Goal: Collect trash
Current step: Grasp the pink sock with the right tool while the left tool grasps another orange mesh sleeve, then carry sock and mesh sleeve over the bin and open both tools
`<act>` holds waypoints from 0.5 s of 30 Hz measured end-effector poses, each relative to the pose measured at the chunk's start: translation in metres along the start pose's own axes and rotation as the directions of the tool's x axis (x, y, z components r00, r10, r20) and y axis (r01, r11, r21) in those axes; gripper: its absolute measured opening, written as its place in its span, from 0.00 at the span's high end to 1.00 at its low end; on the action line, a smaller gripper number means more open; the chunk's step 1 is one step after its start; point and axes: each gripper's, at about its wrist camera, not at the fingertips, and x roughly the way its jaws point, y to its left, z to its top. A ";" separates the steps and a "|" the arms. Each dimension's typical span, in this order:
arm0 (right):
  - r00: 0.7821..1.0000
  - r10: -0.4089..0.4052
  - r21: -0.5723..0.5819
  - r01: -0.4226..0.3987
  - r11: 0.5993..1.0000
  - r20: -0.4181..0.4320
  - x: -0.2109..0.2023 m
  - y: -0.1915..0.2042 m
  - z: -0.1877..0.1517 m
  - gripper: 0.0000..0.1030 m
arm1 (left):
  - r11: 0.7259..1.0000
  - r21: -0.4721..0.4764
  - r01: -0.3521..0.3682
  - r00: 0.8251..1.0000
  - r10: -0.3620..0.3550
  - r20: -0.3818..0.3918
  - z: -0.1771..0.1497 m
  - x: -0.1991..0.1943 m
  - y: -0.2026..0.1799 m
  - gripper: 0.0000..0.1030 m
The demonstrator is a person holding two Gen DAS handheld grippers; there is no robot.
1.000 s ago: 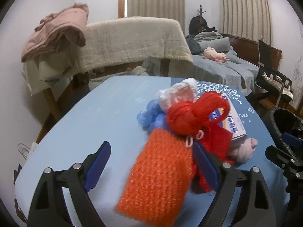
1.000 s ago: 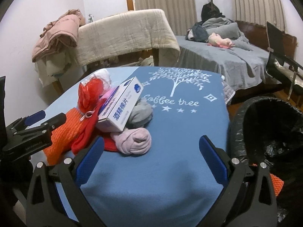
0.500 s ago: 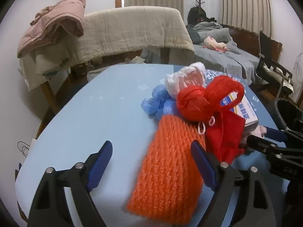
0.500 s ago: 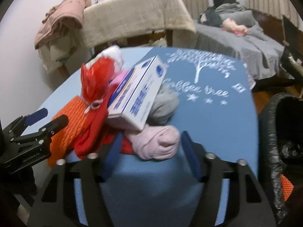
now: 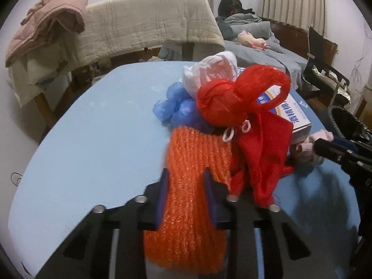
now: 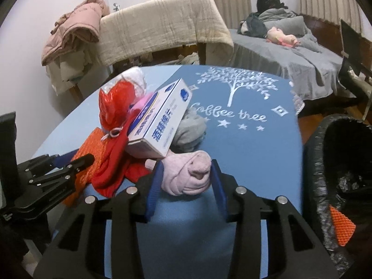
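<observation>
A pile of trash lies on the blue table (image 5: 93, 139). My left gripper (image 5: 186, 186) is shut on an orange foam net (image 5: 193, 186) at the pile's near side. My right gripper (image 6: 186, 174) is shut on a pink rolled sock (image 6: 188, 176), which rests on the table. Behind them lie a red mesh bag (image 5: 232, 102), a red cloth (image 5: 262, 153), blue plastic (image 5: 174, 107), a white bag (image 5: 209, 74), a white and blue box (image 6: 160, 121) and a grey sock (image 6: 190, 132).
A bin with a black liner (image 6: 337, 162) stands at the table's right edge, with an orange net piece (image 6: 341, 227) inside. A blanket-draped chair (image 6: 158, 37) and a bed (image 6: 290, 53) stand behind the table.
Both grippers moved forward into the pile and closed, the left on the orange net, the right on the pink sock.
</observation>
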 end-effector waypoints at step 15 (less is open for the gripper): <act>0.994 -0.036 0.008 0.036 0.999 0.105 -0.057 -0.010 0.013 0.62 | 0.999 -0.046 -0.004 0.985 0.012 0.171 0.023 -0.067 0.005 0.88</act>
